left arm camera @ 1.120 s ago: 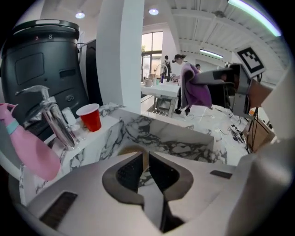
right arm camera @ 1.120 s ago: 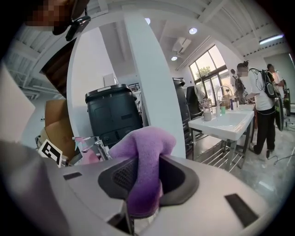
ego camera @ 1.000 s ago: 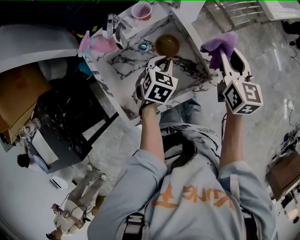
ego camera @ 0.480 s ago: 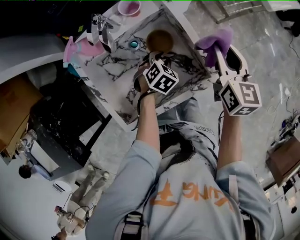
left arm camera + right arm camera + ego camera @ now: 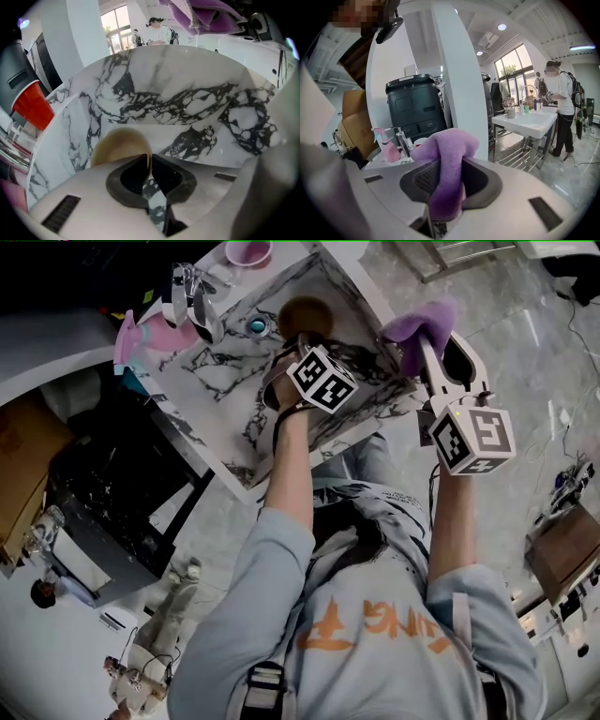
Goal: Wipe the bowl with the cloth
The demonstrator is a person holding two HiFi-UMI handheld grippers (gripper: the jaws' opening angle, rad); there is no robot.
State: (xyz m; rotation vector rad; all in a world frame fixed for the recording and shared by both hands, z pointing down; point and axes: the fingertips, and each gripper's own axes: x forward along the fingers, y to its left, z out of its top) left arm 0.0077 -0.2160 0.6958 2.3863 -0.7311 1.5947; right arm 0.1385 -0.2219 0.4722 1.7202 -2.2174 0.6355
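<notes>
A brown bowl [image 5: 302, 313] lies in the marble sink [image 5: 361, 329]. My left gripper [image 5: 300, 339] reaches down into the basin onto the bowl's near edge. In the left gripper view the bowl [image 5: 119, 145] has its rim between the pads of the left gripper [image 5: 149, 161]; the jaws have just been closing and now pinch that rim. My right gripper [image 5: 422, 345] hovers beside the sink's right corner, shut on a purple cloth [image 5: 417, 322]. In the right gripper view the cloth [image 5: 447, 154] drapes over and hangs between the jaws of the right gripper [image 5: 449, 185].
A chrome faucet [image 5: 192, 296], a pink spray bottle [image 5: 150, 334] and a pink cup [image 5: 248, 253] stand on the sink's far rim. A blue drain [image 5: 257, 326] sits left of the bowl. A red cup [image 5: 33, 105] shows at the left. People stand at another sink [image 5: 534, 119] beyond.
My left gripper has dropped into the sink and reached the bowl, its jaws now closed on the rim. The right gripper with the cloth has stayed where it was.
</notes>
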